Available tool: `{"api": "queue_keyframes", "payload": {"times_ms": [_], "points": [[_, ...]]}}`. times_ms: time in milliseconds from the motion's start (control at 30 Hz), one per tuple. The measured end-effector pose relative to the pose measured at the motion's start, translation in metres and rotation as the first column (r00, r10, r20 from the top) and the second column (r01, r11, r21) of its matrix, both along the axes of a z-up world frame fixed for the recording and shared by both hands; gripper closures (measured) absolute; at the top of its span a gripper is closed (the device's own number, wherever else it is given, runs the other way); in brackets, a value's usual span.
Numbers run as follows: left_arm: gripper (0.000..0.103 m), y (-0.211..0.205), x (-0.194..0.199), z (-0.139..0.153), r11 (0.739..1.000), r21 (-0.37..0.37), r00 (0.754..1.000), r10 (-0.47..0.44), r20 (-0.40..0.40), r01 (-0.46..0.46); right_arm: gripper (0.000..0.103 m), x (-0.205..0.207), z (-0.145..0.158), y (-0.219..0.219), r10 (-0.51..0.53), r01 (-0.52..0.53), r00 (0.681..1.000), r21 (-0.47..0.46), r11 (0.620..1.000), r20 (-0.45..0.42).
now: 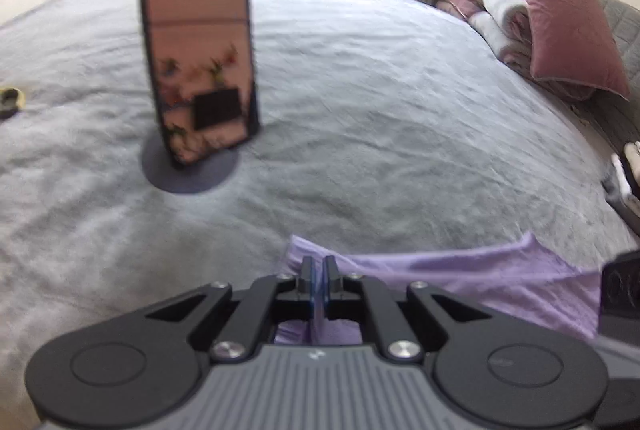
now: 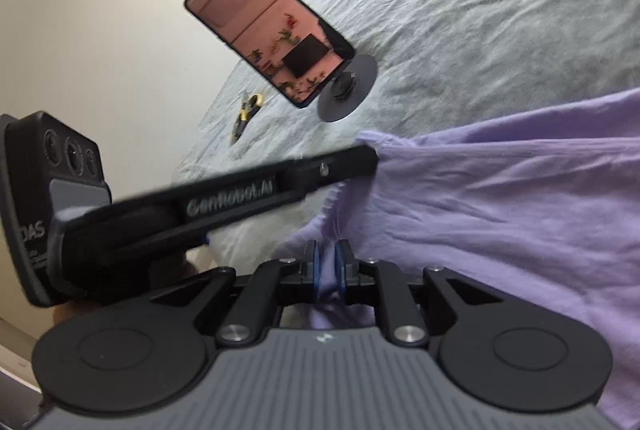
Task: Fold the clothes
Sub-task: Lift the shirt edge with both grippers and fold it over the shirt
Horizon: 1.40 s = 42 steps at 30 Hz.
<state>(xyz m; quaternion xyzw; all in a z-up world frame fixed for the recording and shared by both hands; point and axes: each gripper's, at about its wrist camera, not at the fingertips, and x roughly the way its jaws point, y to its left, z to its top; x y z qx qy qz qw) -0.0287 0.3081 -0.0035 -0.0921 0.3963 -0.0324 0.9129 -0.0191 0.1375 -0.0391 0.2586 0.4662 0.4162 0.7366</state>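
Note:
A lilac garment [image 1: 472, 278] lies over the grey bedspread [image 1: 360, 109] at the near right. My left gripper [image 1: 319, 266] is shut on an edge of it, cloth pinched between the blue pads. In the right wrist view the lilac garment [image 2: 500, 213] hangs stretched to the right. My right gripper [image 2: 328, 258] is shut on a fold of it. The left gripper [image 2: 372, 155] also shows there from the side, reaching in from the left and clamped on the garment's upper corner. A part of the right gripper's body [image 1: 620, 286] shows at the left view's right edge.
A phone [image 1: 198, 37] stands upright on a round dark base [image 1: 188, 169] in the middle of the bed; it also shows in the right wrist view [image 2: 272, 25]. Scissors [image 2: 248, 109] lie beyond it. Pink pillows and folded blankets [image 1: 552, 21] are stacked at the far right.

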Motion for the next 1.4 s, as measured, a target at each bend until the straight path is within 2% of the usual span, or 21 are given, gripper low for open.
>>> {"api": "queue_keyframes", "payload": {"times_ms": [100, 167, 267, 367, 467, 667, 767, 967, 1067, 1167, 1267, 1400], "points": [[0.099, 0.01, -0.003, 0.007, 0.999, -0.027, 0.999, 0.031, 0.026, -0.031, 0.087, -0.006, 0.004, 0.001, 0.05, -0.049, 0.999, 0.054, 0.997, -0.019], [0.099, 0.017, -0.006, 0.01, 0.997, -0.067, 0.999, 0.037, 0.039, -0.035, 0.087, -0.01, 0.007, -0.001, 0.059, -0.059, 0.998, 0.047, 0.997, -0.005], [0.099, 0.018, -0.011, 0.011, 0.994, -0.114, 0.999, 0.002, 0.05, 0.004, 0.087, -0.012, 0.01, -0.012, 0.048, -0.049, 0.999, 0.033, 0.998, 0.011], [0.099, 0.01, -0.013, 0.007, 0.986, -0.144, 0.996, -0.083, 0.039, 0.087, 0.086, -0.01, 0.012, -0.027, 0.023, -0.023, 0.999, 0.015, 1.0, 0.023], [0.099, -0.001, -0.015, 0.0, 0.977, -0.132, 0.986, -0.167, 0.01, 0.166, 0.086, -0.005, 0.011, -0.044, -0.015, 0.015, 1.0, -0.003, 1.0, 0.023], [0.099, -0.003, -0.025, -0.011, 0.966, -0.083, 0.968, -0.248, -0.043, 0.244, 0.086, -0.007, 0.005, -0.056, -0.038, 0.038, 0.999, -0.014, 0.999, 0.003], [0.098, 0.004, -0.033, -0.013, 0.971, -0.053, 0.97, -0.235, -0.059, 0.232, 0.086, -0.01, 0.002, -0.047, -0.016, 0.016, 1.0, -0.017, 1.0, -0.004], [0.098, 0.033, -0.04, -0.008, 0.984, -0.114, 0.99, -0.14, -0.031, 0.136, 0.086, -0.011, -0.006, -0.012, 0.046, -0.045, 0.998, 0.005, 0.999, -0.037], [0.098, 0.041, -0.04, -0.004, 0.984, -0.148, 0.995, -0.101, -0.009, 0.099, 0.086, -0.014, 0.0, 0.001, 0.093, -0.093, 0.995, 0.006, 0.996, -0.043], [0.097, 0.037, -0.041, 0.004, 0.976, -0.179, 0.992, -0.118, 0.042, 0.124, 0.086, -0.015, 0.009, -0.005, 0.113, -0.113, 0.993, -0.009, 0.994, -0.023], [0.093, 0.025, -0.039, 0.008, 0.966, -0.196, 0.984, -0.158, 0.079, 0.171, 0.086, -0.015, 0.016, -0.023, 0.085, -0.085, 0.996, -0.044, 0.995, 0.006], [0.092, 0.004, -0.028, 0.004, 0.965, -0.166, 0.978, -0.197, 0.061, 0.205, 0.086, -0.014, 0.023, -0.057, 0.039, -0.036, 0.998, -0.081, 0.996, 0.044]]}}
